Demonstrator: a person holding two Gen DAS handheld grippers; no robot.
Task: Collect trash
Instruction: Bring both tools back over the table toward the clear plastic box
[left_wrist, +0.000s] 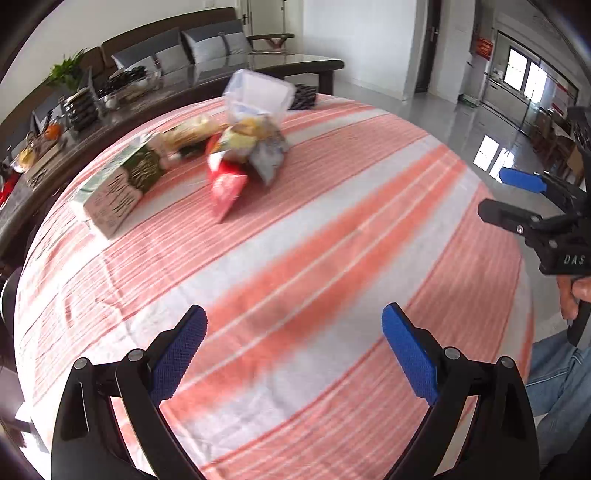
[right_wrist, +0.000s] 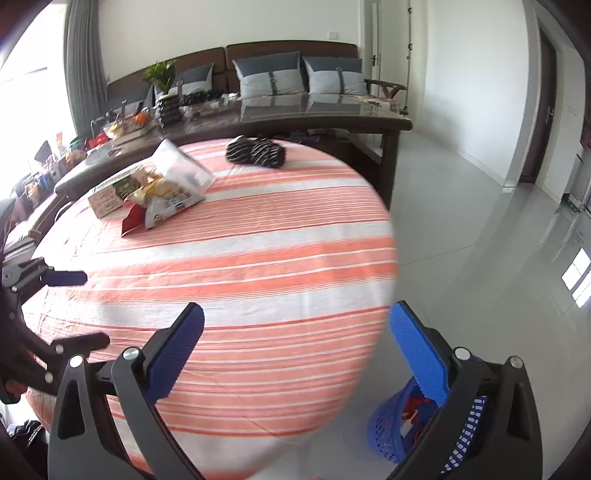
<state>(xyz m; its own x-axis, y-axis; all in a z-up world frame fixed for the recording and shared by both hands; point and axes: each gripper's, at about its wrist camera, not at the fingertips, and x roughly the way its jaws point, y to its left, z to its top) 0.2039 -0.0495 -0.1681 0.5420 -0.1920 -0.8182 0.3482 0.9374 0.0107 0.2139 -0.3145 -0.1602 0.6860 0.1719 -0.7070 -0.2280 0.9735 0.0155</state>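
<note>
My left gripper (left_wrist: 293, 354) and right gripper (right_wrist: 297, 352) gape wide, empty, over the striped tablecloth (left_wrist: 332, 258). Wrappers (left_wrist: 236, 155) lie upper left; a sofa (right_wrist: 288, 70) lines the wall.

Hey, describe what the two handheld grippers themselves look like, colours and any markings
Both the left gripper and right gripper have black angular plastic frames with silver pivot bolts and blue textured finger pads. White letters "DAS" mark the right gripper's body in the left wrist view. No cables visible.

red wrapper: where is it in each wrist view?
Left wrist: red wrapper upper centre, right of the green carton.
Right wrist: red wrapper upper left, below-right of the carton.
Shared landmark: clear plastic bag just behind the pile.
</note>
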